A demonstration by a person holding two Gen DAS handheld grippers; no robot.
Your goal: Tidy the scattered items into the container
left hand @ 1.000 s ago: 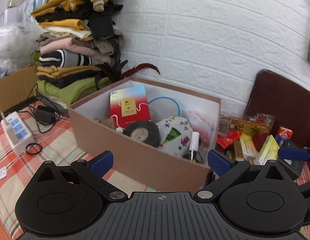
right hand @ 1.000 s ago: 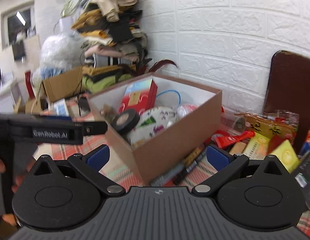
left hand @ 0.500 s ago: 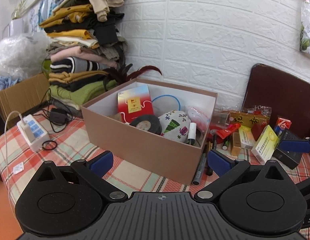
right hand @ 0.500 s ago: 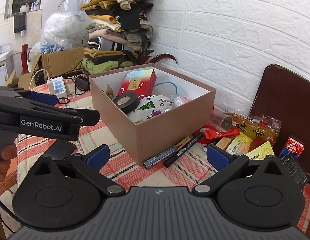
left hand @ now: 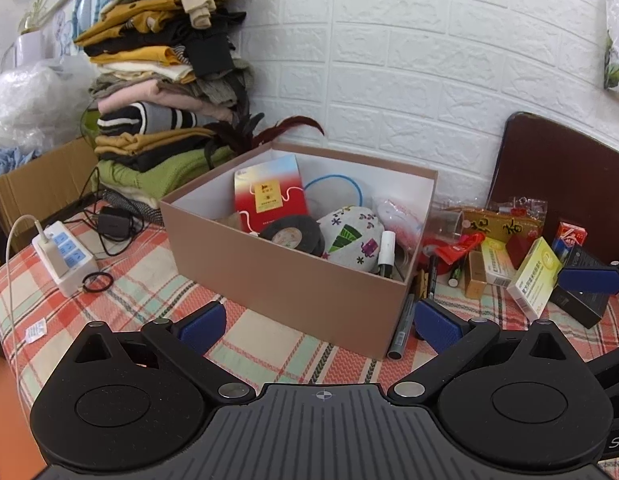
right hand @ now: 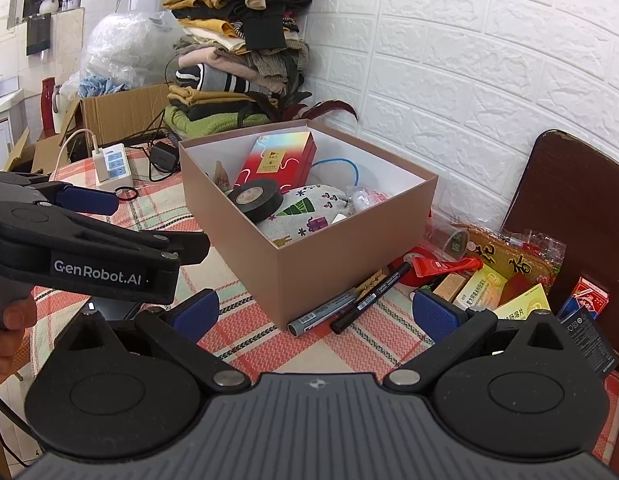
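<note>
Brown card makes the box (right hand: 309, 216), and it sits in the middle of the desk (right hand: 245, 344) on a checked cloth. It already holds a red packet (right hand: 279, 160), a roll of black tape (right hand: 255, 200), a soft cloth bag with little pictures (right hand: 309, 216) and a thin blue loop (right hand: 341, 168). These lean on each other because the box is getting full.

More things wait outside, to the right of the box. A grey marker (right hand: 321, 314) and a black marker (right hand: 369, 298) lie touching the box wall near its corner. Past them sit a red tube (right hand: 445, 266), small yellow and white boxes (left hand: 531, 276) and a shiny snack bag (right hand: 505, 256). I think these go in next.

Both grippers hang near the front, above the desk. The left gripper (left hand: 319, 322) is spread wide and holds nothing. The right gripper (right hand: 315, 314) is spread wide too, with nothing in it. They look ready to pick, and the markers are closest.

Far left there is a tall pile of clothes (left hand: 161, 80) and a white power strip (left hand: 63, 252). The bottom of the box is hidden under the things inside. The words on the small boxes are too tiny to read.
</note>
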